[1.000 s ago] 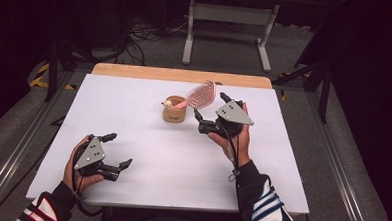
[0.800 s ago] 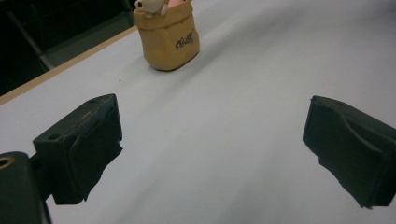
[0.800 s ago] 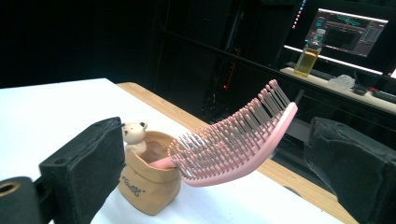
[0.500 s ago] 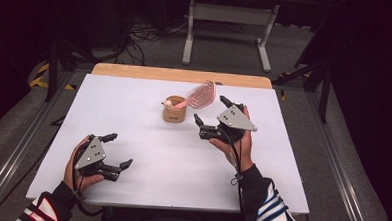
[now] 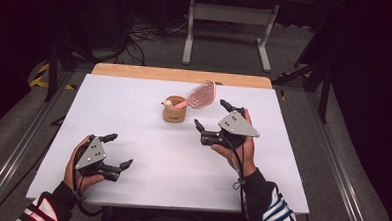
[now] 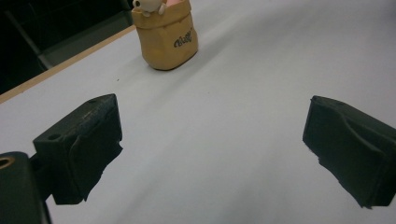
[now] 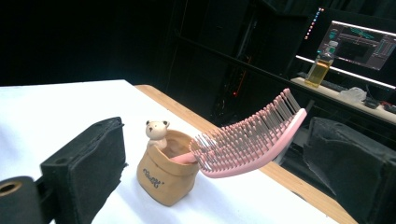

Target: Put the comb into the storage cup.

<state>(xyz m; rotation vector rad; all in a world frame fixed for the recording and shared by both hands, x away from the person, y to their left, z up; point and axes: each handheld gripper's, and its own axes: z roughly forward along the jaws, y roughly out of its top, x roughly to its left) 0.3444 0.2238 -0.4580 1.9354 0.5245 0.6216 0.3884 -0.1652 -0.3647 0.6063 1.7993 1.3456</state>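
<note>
Pink plastic, the oval hairbrush (image 5: 201,94) stands with its handle tucked into a small tan sack-shaped holder with a little bear figure on its rim (image 5: 174,109), toward the far middle of the white surface (image 5: 132,138); the bristled head leans out up and to the right, so its long axis slants from the holder toward the far right. The right gripper (image 5: 215,120) hovers just near and right of that head, its fingers (image 7: 84,163) spread wide with nothing between them, and in the right gripper view the brush head (image 7: 252,140) sits squarely between them, farther off. The left gripper (image 5: 114,149) rests well apart at the near left, fingers (image 6: 79,144) equally wide and empty, pointed toward the holder (image 6: 166,39). Judging by this, the right hand is far nearer, and any grasp would need to close across the head's narrow width.
</note>
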